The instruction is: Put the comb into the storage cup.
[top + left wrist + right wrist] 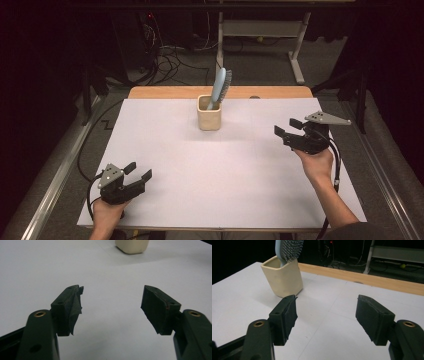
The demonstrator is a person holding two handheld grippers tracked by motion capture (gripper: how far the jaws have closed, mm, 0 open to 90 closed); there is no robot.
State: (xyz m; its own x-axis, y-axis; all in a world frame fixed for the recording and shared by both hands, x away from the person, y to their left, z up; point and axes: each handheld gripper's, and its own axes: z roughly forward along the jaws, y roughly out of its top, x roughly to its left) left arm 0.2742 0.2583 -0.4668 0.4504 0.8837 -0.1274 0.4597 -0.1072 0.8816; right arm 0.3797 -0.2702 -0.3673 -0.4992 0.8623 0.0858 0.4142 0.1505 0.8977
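A cream square cup (209, 114) stands at the back middle of the white table sheet (220, 165), and a light blue hairbrush (220, 87) sticks up out of it, bristles to the right. My left gripper (138, 171) rests at the front left, open and empty, pointing toward the cup (132, 246). My right gripper (286, 128) hovers at the right, held by a hand, open with nothing between its jaws. In the right gripper view the cup (283, 280) and the brush (288, 250) lie ahead to the left of the jaws.
A wooden strip (220, 92) runs along the table's far edge. Beyond it are a grey floor with tangled cables (170, 57) and a white desk frame (295, 35). Metal rails border the table on both sides.
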